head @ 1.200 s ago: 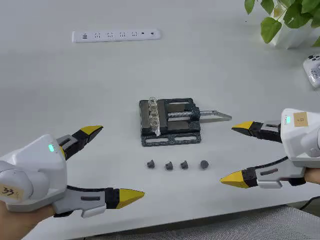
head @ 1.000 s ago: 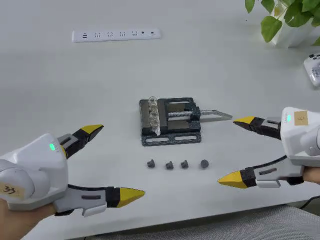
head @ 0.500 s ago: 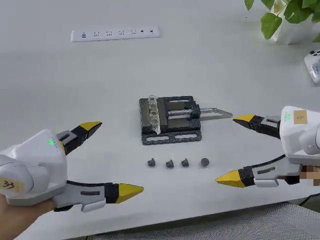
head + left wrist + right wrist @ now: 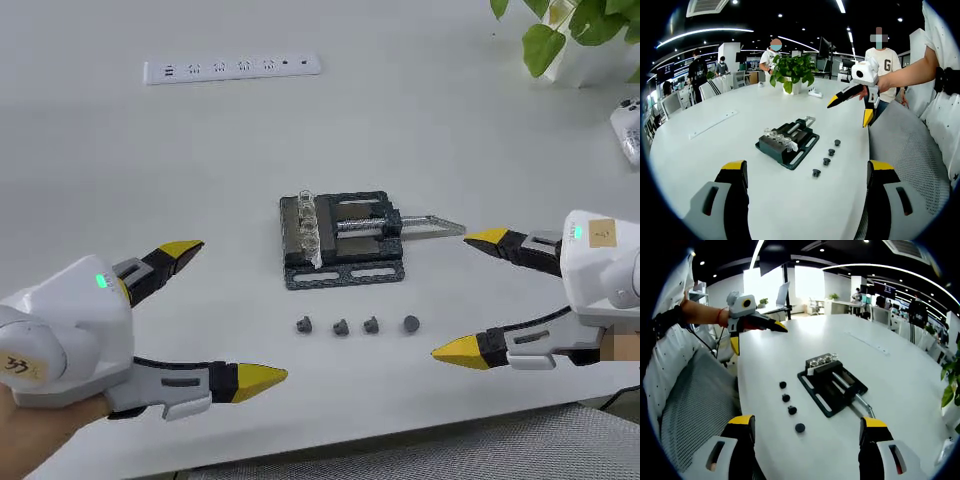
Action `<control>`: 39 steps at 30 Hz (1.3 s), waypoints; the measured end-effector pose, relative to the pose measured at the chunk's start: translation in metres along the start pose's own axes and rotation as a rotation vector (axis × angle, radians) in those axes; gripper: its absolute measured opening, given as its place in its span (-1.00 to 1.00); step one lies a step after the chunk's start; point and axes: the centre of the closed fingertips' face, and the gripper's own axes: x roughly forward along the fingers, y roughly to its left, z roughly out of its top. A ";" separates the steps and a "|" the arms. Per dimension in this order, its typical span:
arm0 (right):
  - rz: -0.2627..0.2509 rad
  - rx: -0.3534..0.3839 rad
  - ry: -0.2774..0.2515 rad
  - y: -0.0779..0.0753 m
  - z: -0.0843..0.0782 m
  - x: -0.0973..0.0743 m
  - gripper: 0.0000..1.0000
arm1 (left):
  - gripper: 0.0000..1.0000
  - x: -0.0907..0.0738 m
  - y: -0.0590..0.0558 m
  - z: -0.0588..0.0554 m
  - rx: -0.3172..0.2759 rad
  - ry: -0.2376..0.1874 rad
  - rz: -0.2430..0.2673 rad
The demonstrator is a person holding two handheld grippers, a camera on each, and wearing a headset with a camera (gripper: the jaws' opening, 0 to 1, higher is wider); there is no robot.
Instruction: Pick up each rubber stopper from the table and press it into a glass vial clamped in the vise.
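While both tools hover spread wide, the head view shows four stoppers (image 4: 341, 327) in a left-to-right row on the table (image 4: 200, 160). They sit just before the vise (image 4: 350, 262) holding the vials (image 4: 308, 228), between the left gripper (image 4: 230, 312) and right gripper (image 4: 462, 295), whose lower tip is nearer. In the left gripper view the row runs away ahead, between its parted jaws. The right gripper view shows likewise, the closest stopper just ahead.

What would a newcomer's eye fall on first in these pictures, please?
Probably, in the head view, the black vise at mid-table, with glass vials clamped at its left end and four rubber stoppers in a row in front. Either side, the left gripper and right gripper hover with yellow-tipped jaws wide open.
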 end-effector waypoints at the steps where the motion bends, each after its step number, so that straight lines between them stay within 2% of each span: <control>1: 0.001 0.001 0.000 0.000 0.000 0.000 0.69 | 0.98 0.000 0.000 0.000 -0.002 0.000 0.000; 11: 0.005 0.002 0.010 0.000 -0.004 -0.001 0.64 | 0.98 0.001 -0.001 0.002 0.003 -0.006 -0.003; 20: 0.011 -0.005 0.023 -0.002 -0.006 -0.001 0.59 | 0.98 0.000 0.002 -0.001 0.008 -0.003 -0.005; 39: 0.033 -0.030 0.056 0.000 -0.003 0.003 0.45 | 0.98 0.000 0.005 -0.002 0.020 0.001 -0.010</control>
